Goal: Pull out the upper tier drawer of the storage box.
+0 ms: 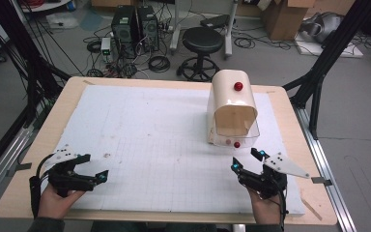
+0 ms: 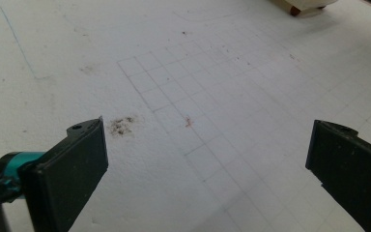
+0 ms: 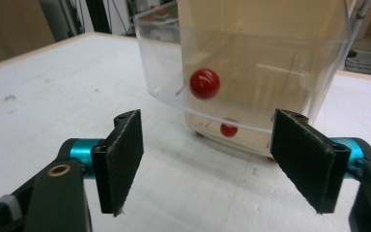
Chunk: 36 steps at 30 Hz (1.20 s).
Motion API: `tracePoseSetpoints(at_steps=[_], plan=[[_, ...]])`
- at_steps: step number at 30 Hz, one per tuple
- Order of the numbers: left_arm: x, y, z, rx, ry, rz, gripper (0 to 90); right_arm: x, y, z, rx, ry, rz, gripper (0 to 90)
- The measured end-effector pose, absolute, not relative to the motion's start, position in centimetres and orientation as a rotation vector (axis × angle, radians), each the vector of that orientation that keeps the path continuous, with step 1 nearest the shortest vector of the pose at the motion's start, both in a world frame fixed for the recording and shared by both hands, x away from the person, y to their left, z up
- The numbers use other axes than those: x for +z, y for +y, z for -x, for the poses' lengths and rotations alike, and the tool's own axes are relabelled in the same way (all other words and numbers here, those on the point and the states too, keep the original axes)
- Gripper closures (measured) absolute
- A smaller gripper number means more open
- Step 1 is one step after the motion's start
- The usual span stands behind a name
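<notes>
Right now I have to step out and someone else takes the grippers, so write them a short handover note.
Left gripper: open, nothing between its jaws, over the bare white foam mat at the near left.
Right gripper: open, holding nothing, pointed at the bread box just ahead of it.
Bread box: stands at the right of the mat, cream roll-top lid with a red knob on top; the clear front shows a second red knob.
Done: cannot tell from this moment.
Left: probably work the box's front by its red knob; neither gripper touches it.
</notes>
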<state>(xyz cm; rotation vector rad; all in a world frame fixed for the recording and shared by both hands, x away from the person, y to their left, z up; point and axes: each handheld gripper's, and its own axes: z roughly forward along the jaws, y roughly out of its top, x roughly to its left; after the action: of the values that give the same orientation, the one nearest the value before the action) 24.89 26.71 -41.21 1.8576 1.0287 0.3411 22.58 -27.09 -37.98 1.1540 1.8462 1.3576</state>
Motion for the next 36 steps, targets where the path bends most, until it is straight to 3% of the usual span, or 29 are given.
tracePoseSetpoints(at_steps=[5, 24, 28, 36], plan=[[-41.2, 26.7, -24.9, 0.342, 1.027, -1.859, 1.7, -38.3, -27.7, -23.0, 1.341, 1.911, -1.167, 15.3], [-41.2, 26.9, -24.6, 0.335, 1.016, -1.854, 1.7, -40.8, -28.8, -24.4, 1.284, 2.058, -1.214, 9.2], [-41.1, 27.0, -24.5, 0.339, 1.017, -1.855, 1.7, -41.2, -29.0, -24.8, 1.268, 2.068, -1.243, 1.8], [-41.2, 27.0, -24.2, 0.340, 1.015, -1.861, 1.7, -41.6, -29.4, -25.2, 1.280, 2.085, -1.250, 0.9]])
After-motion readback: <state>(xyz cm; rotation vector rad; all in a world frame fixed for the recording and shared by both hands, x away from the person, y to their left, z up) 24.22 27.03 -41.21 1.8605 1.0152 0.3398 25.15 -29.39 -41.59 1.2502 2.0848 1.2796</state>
